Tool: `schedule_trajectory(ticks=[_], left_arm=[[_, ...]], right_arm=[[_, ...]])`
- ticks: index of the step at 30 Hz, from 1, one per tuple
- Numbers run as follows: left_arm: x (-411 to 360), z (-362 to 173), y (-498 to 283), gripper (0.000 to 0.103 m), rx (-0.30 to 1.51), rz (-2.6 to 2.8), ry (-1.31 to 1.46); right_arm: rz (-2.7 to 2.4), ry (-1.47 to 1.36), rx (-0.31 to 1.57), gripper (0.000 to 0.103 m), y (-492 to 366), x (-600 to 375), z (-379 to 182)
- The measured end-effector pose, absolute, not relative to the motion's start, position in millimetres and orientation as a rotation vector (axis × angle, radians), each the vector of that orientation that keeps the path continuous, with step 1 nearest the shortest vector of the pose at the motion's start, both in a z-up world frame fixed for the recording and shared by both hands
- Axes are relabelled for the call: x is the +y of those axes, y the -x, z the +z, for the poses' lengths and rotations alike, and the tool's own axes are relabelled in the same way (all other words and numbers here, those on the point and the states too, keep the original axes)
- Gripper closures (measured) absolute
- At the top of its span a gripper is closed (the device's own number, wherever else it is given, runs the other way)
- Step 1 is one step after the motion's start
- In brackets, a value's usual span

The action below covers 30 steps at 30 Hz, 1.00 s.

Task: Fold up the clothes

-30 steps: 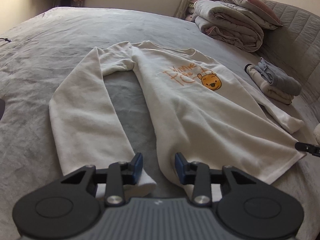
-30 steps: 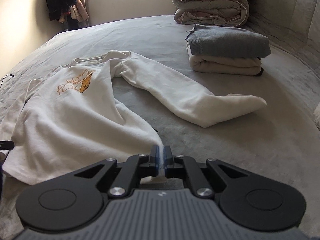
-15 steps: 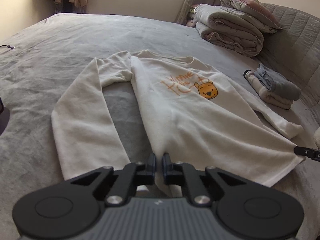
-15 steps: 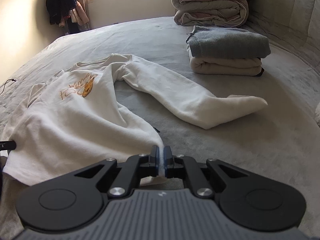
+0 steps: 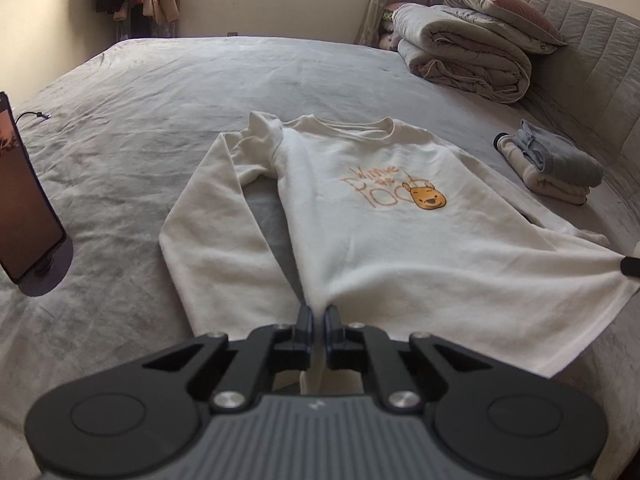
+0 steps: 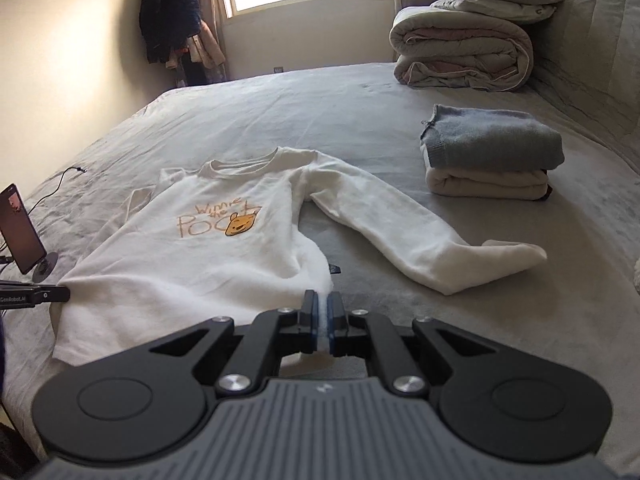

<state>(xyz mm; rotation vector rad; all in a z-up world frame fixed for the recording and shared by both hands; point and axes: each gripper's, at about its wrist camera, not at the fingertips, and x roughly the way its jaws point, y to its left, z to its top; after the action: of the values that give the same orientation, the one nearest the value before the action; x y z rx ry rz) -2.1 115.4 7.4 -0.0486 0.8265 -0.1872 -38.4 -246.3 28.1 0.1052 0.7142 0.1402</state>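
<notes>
Cream sweatshirt (image 5: 384,240) lies face-up on the bed (image 5: 200,92), left gripper (image 5: 318,320) and right gripper (image 6: 324,312) each pinching a hem corner, seemingly for folding.

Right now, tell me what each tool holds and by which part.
Both grip the white sweatshirt by its bottom hem: the left tool at the left corner, the right tool at the right corner.
</notes>
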Motion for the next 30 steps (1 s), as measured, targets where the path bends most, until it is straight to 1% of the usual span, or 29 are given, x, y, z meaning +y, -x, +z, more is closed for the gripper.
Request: schedule_trajectory(ticks=[7,9,11,13,14,15,16,20,24,30], left_arm=[[124,-10,-1,0.097,0.888,-0.201,0.072],[128,-12,-3,0.095,0.899,-0.203,0.090],[135,-12,-4,0.093,0.905,-0.201,0.123],[142,-12,-6,0.090,0.910,-0.194,0.163],[146,-11,-7,0.089,0.912,-0.191,0.183],[149,-11,-8,0.088,0.912,-0.186,0.197],[150,-11,-8,0.088,0.909,-0.180,0.204],[155,-9,-9,0.087,0.887,-0.136,0.188],[160,-15,-17,0.081,0.890,-0.048,0.125],[167,-35,-33,0.081,0.952,0.012,0.121]], right_arm=[[0.160,-0.078,0.881,0.097,22,-238,-8],[0.155,-0.091,0.914,0.094,18,-238,-17],[0.145,-0.100,0.941,0.087,15,-240,-24],[0.135,-0.105,0.940,0.086,14,-242,-25],[0.131,-0.111,0.935,0.079,13,-243,-25],[0.128,-0.117,0.930,0.068,13,-245,-25],[0.124,-0.124,0.924,0.065,13,-246,-24],[0.112,-0.130,0.921,0.065,9,-248,-26],[0.100,-0.129,0.924,0.065,3,-249,-29],[0.084,-0.143,0.935,0.065,-4,-252,-34]])
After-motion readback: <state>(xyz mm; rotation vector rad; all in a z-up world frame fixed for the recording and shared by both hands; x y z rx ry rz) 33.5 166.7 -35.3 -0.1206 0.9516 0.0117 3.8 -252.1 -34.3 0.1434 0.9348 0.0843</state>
